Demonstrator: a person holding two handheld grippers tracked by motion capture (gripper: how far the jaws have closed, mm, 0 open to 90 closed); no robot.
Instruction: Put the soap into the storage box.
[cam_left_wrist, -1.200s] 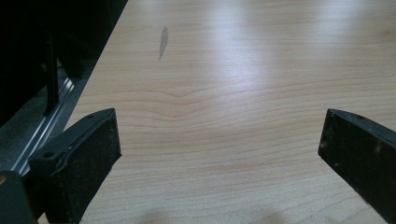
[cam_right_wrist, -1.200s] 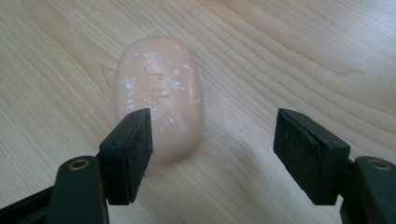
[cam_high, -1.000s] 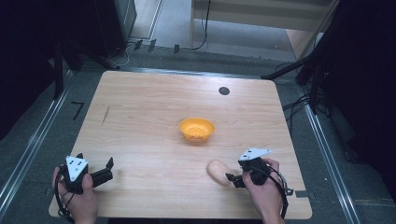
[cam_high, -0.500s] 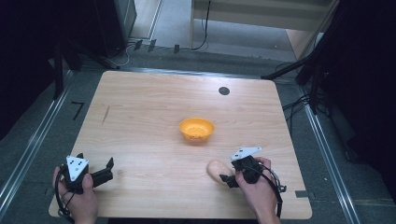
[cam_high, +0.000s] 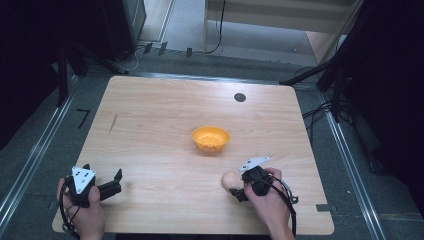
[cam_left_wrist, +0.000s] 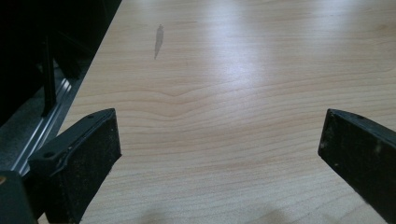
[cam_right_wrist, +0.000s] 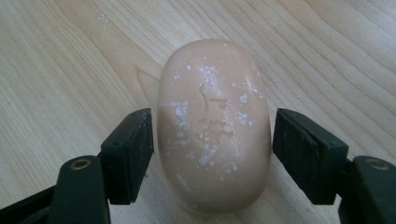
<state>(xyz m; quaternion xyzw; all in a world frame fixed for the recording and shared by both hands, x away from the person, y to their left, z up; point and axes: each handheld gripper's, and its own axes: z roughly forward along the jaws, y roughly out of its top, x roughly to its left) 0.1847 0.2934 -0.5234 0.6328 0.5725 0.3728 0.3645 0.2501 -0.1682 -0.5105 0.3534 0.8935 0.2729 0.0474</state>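
Note:
A pale peach oval soap bar (cam_right_wrist: 212, 126) lies on the wooden table (cam_high: 165, 120), near its front right in the high view (cam_high: 229, 180). My right gripper (cam_right_wrist: 212, 149) straddles the bar, one black pad at each long side with only a thin gap showing. Its jaws have just been opening a little with the soap between them, and the soap rests on the table. In the high view a hand holds this gripper (cam_high: 237, 188) just right of the bar. My left gripper (cam_high: 116, 184) rests at the front left, held in the other hand, its jaws (cam_left_wrist: 219, 149) wide open over bare wood.
An orange bowl (cam_high: 210, 138) stands at the table's middle, beyond the soap. A small black disc (cam_high: 240, 97) sits near the far edge. A dark streak (cam_high: 113, 123) marks the wood at the left. Metal rails run along both sides of the table.
My right gripper has slid left along the table onto the soap bar, which has stayed in place. The left gripper has not moved.

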